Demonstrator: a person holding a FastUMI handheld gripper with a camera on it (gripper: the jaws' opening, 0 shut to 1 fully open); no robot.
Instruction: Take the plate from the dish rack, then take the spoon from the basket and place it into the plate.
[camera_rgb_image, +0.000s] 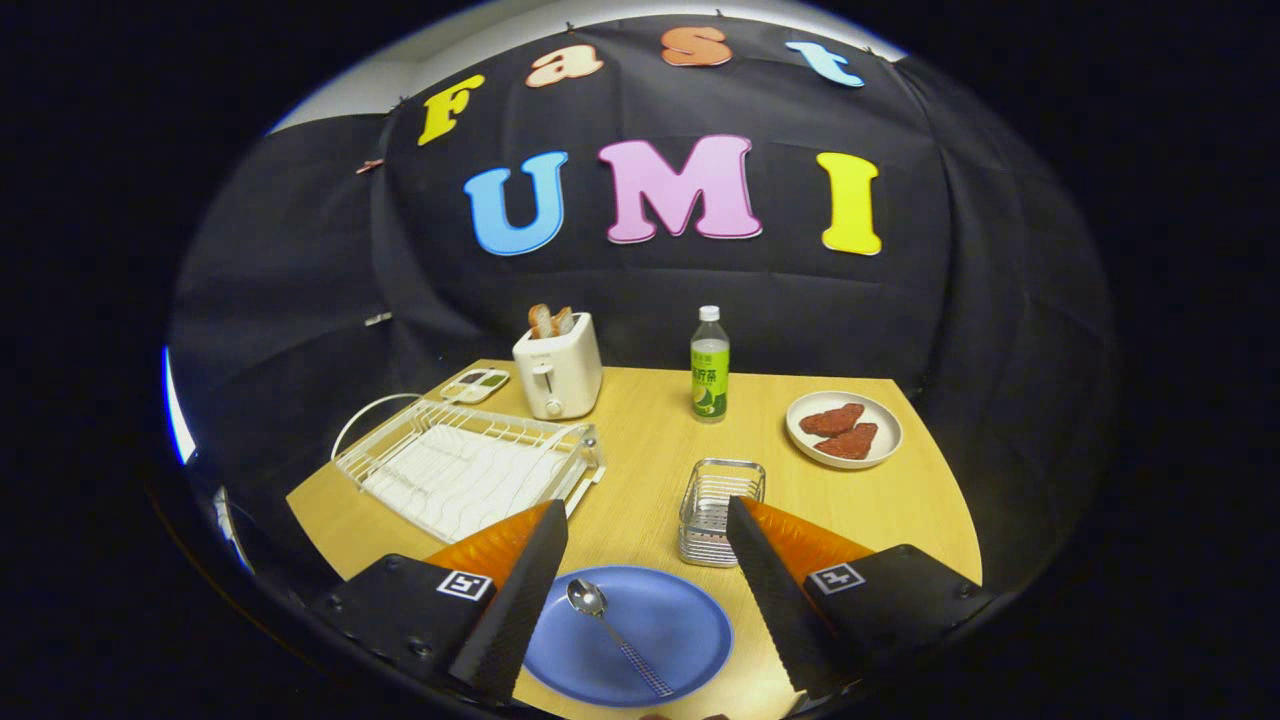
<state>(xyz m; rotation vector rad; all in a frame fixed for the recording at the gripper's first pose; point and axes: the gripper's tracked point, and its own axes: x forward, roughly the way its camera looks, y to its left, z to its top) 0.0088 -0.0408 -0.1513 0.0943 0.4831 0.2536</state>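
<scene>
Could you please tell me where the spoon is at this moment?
The spoon lies on the blue plate on the wooden table, below and between the open gripper's fingers, with the wire basket just beyond the plate.

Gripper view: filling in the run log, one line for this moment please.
hand-held gripper: open, above plate | spoon: lying in blue plate | basket: beyond fingers | dish rack: no plate
</scene>
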